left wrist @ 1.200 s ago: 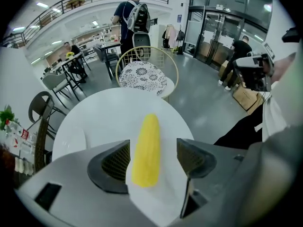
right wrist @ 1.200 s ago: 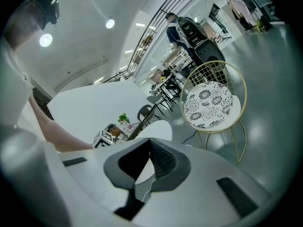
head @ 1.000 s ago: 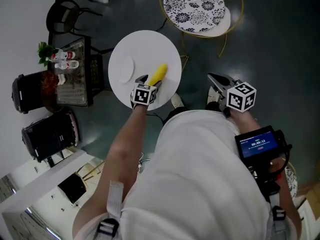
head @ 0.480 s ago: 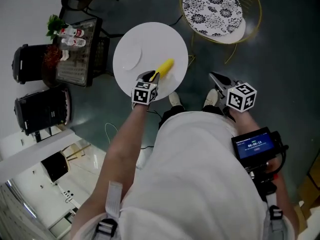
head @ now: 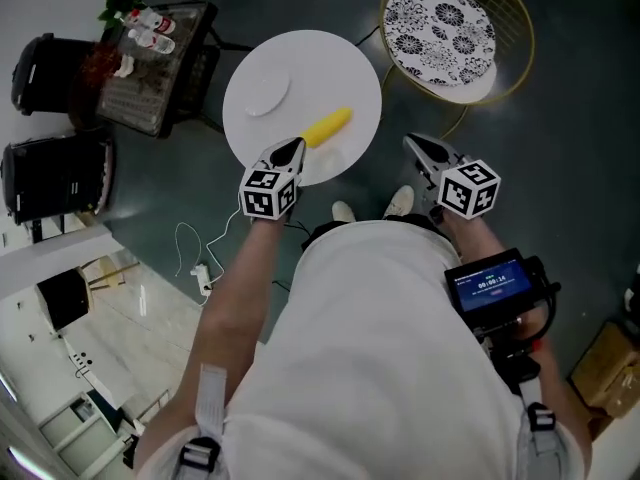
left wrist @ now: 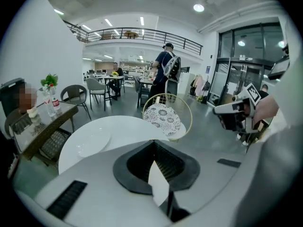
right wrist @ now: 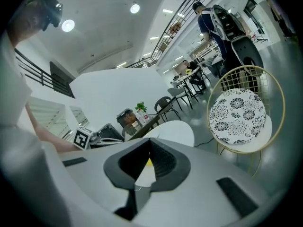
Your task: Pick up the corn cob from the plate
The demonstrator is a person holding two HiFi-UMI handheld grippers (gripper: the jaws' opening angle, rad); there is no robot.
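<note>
Looking down, you have the round white table just ahead, its near edge right under the tips of your left gripper. The corn cob lies bare on the tabletop, off the plate and to its right, its near end just beyond those tips. Your left jaws are clamped together on nothing. Your right gripper hangs over dark open floor to the right of the table, jaws pressed together and empty too. The wire chair with the patterned cushion stands near the table's far right edge, a strip of floor between them. A cluttered side table crowds the left edge.

Each gripper cube carries black-and-white square markers. The small screen on your right forearm shows digits too small to read surely.

A second ago your left jaws stood wide around the cob's near end; now they are closed and pulled back, and the cob lies where it was.
</note>
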